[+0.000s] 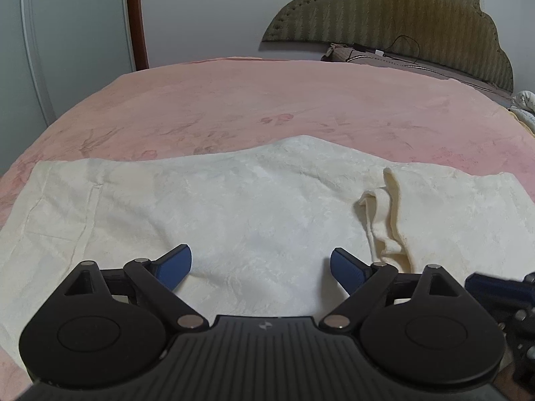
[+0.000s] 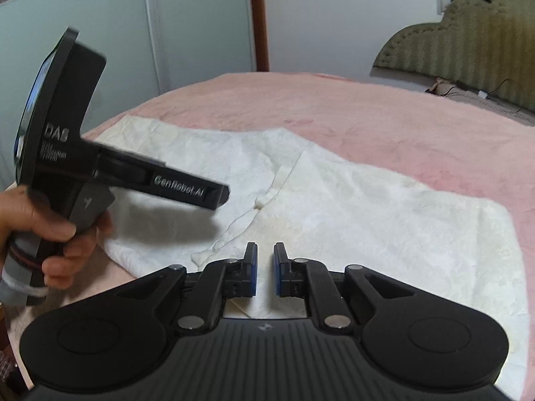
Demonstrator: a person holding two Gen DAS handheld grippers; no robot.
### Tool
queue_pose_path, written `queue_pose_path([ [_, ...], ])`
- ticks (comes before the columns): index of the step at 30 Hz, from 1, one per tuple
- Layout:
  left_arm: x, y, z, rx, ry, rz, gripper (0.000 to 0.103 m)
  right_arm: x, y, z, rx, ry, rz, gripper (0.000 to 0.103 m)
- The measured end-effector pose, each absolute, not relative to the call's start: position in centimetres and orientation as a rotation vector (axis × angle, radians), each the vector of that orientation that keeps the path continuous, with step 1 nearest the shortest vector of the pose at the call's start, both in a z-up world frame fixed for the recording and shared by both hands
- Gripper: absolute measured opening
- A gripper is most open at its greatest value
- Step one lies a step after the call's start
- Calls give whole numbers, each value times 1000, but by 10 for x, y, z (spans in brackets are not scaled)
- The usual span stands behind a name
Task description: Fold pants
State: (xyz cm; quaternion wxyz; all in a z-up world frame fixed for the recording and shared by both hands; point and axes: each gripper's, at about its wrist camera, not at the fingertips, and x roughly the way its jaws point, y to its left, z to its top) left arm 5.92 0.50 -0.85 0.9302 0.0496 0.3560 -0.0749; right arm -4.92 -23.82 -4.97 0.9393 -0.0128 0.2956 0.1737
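Note:
Cream-white pants (image 1: 234,193) lie spread across a pink bedcover (image 1: 267,100). One part is bunched into a raised fold (image 1: 388,207) at the right. My left gripper (image 1: 260,257) hovers over the near middle of the pants with its jaws wide apart and nothing between them. In the right wrist view it shows from the side (image 2: 219,197), held by a hand (image 2: 67,234). My right gripper (image 2: 265,250) sits at the near edge of the pants (image 2: 367,207) with its blue pads almost together. I see no cloth pinched between them. One of its fingers (image 1: 485,285) shows at the left view's right edge.
A padded olive headboard (image 1: 401,26) stands at the far right, with cables and a pillow (image 1: 344,51) at its foot. A pale wardrobe door (image 2: 100,33) and a brown post (image 1: 137,16) stand beyond the bed's far left. More bedding (image 1: 526,107) lies at the right edge.

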Motion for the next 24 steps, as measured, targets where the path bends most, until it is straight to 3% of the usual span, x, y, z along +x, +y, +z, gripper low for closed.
queue_pose_path([
  [2,57,10,-9,99,735,-135,94,-51,-239,-48,-7,582,335,16],
  [3,56,13,-9,93,739,-127,94,-49,-240,-46,6,570,324,29],
  [4,55,17,-9,85,739,-119,96,-51,-240,-45,19,563,312,51],
  [6,52,26,-9,73,731,-100,97,-49,-239,-43,32,549,292,74],
  [11,45,47,-9,66,709,-38,103,-38,-228,-62,-54,655,310,79],
  [21,25,51,-22,149,626,-2,103,-43,-209,-70,-114,552,230,83],
  [24,24,47,-23,175,616,13,103,-40,-214,-77,-92,562,181,101],
])
